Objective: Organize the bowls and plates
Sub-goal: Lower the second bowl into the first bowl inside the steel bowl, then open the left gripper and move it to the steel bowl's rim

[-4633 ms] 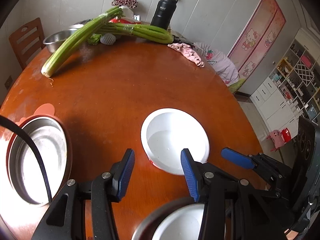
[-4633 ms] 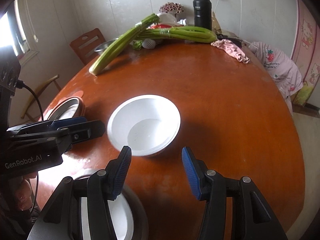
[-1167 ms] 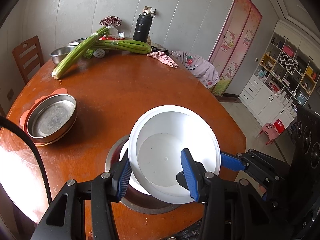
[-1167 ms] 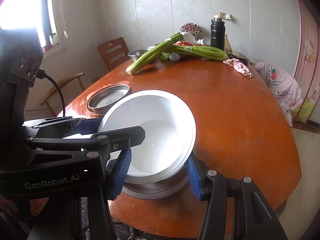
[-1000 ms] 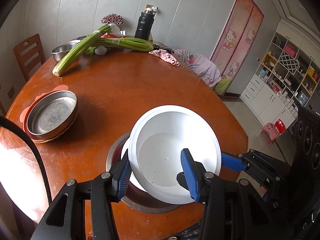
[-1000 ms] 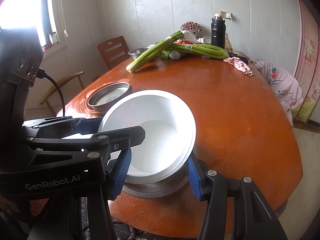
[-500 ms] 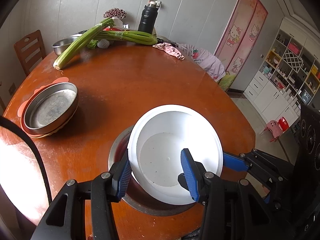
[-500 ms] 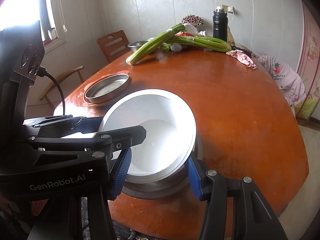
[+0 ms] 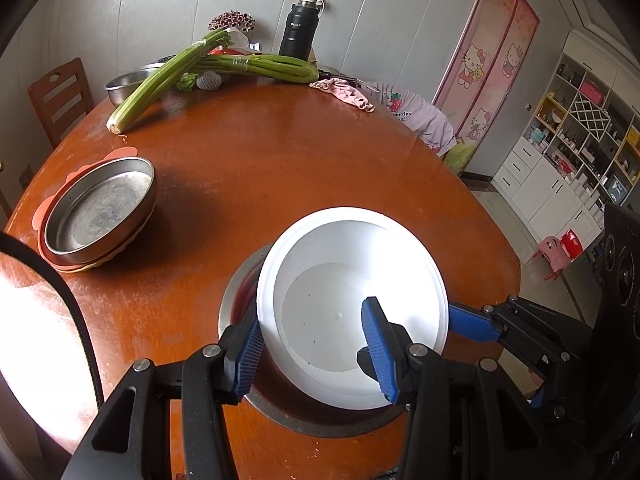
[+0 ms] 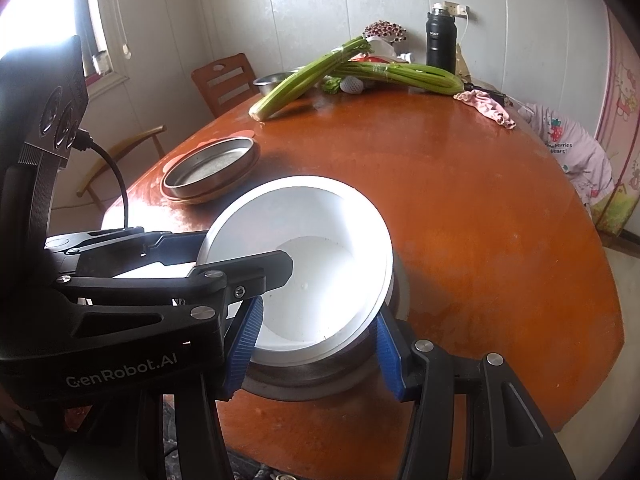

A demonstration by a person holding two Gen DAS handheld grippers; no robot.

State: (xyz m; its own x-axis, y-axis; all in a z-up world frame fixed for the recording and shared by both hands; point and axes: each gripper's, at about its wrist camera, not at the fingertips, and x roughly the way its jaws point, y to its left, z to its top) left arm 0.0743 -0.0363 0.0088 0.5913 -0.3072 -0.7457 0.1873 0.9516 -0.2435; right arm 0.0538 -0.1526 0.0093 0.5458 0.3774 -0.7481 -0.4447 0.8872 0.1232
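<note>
A white bowl (image 9: 352,280) sits tilted in the steel plate (image 9: 312,412) at the table's near edge; it also shows in the right wrist view (image 10: 320,264). My left gripper (image 9: 316,354) has one finger inside the bowl and one outside its left wall, and its fingers look closed on the wall. My right gripper (image 10: 316,348) straddles the bowl's near rim with its jaws wide, above the steel plate (image 10: 320,376). A steel pan (image 9: 100,208) rests on stacked pink plates at the left; it also shows in the right wrist view (image 10: 212,168).
Celery stalks (image 9: 168,76), a steel basin (image 9: 124,84), a black flask (image 9: 298,32) and a pink cloth (image 9: 344,92) lie at the table's far side. A wooden chair (image 9: 60,100) stands far left. The table edge (image 10: 440,444) is close below the grippers.
Since 4.6 s ago the white bowl went from the table's middle into the steel plate at the near edge. Over the last second it sank lower into the plate.
</note>
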